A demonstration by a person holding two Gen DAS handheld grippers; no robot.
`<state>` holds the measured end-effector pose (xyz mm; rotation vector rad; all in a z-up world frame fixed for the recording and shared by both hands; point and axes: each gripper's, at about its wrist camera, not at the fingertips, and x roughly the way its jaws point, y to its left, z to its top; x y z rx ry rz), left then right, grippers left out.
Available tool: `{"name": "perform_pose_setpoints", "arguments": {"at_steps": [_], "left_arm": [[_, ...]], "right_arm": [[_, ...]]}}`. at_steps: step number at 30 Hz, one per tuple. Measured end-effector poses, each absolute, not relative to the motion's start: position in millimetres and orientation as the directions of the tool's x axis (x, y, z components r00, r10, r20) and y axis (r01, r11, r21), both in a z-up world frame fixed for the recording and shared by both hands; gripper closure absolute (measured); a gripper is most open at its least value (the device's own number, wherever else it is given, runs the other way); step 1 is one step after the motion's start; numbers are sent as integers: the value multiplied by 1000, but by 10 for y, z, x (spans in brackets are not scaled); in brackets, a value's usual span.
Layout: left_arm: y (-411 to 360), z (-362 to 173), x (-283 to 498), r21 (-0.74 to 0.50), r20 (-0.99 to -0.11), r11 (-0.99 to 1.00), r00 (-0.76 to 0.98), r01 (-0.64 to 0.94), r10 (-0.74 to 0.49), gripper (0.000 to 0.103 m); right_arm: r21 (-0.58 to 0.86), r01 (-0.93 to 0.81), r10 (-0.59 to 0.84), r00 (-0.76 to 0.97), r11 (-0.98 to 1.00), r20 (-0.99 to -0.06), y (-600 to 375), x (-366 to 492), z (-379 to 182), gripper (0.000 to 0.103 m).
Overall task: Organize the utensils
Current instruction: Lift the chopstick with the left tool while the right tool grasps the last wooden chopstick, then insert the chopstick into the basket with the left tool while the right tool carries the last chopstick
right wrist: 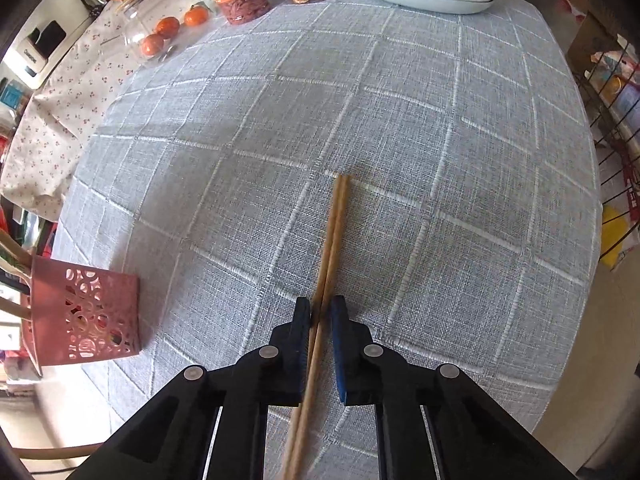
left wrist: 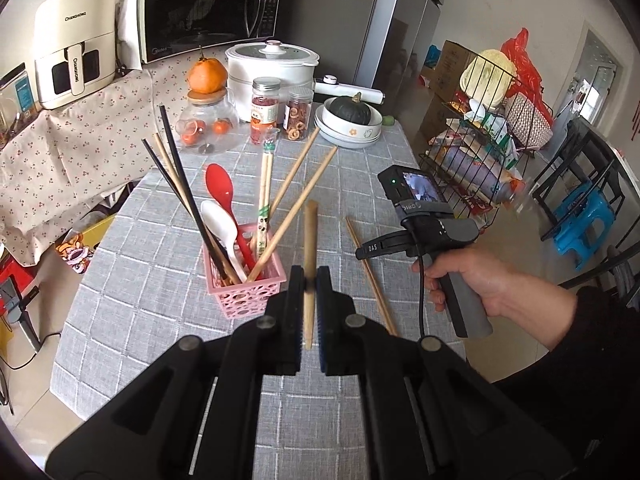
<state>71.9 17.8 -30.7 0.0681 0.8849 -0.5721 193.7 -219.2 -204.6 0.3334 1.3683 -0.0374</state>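
Left wrist view shows me the pink basket (left wrist: 248, 280) already filled with spoons and chopsticks, my left tongs (left wrist: 309, 276) clenched on one wooden chopstick (left wrist: 309, 240), while my right tongs (right wrist: 320, 312), released, straddle the last chopstick pair (right wrist: 335, 224) on the counter (right wrist: 440, 160).

- microwave (left wrist: 208, 8) and cream air fryer (left wrist: 74, 40) at the back, on a floral cloth (left wrist: 80, 152)
- white cooker (left wrist: 272, 64) behind two clear jars (left wrist: 265, 110)
- dark squash (left wrist: 352, 110) in stacked bowls (left wrist: 348, 132)
- wire rack (left wrist: 488, 128) beside the surface (left wrist: 160, 280)
- blue stool (left wrist: 584, 224) on the floor
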Motion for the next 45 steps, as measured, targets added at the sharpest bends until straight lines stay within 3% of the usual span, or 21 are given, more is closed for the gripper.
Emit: {"name": "perform_pose_setpoints", "arguments": {"at_steps": [20,36,45], "left_arm": [[528,91,724,-220,-621,885,641,411,-452,96],[732,182,813,-172,-516,938,784,300,-346,96],[658,72,941,-168,-519,941,785,293,-337,96]], "right_arm": [[271,-67,258,584,960,-769,-2176,1145,-756,94],[266,-201,329,687,943,-648,-1816,863,23,98],[285,-260,381,724,923,-575,-1679,733,297,98]]}}
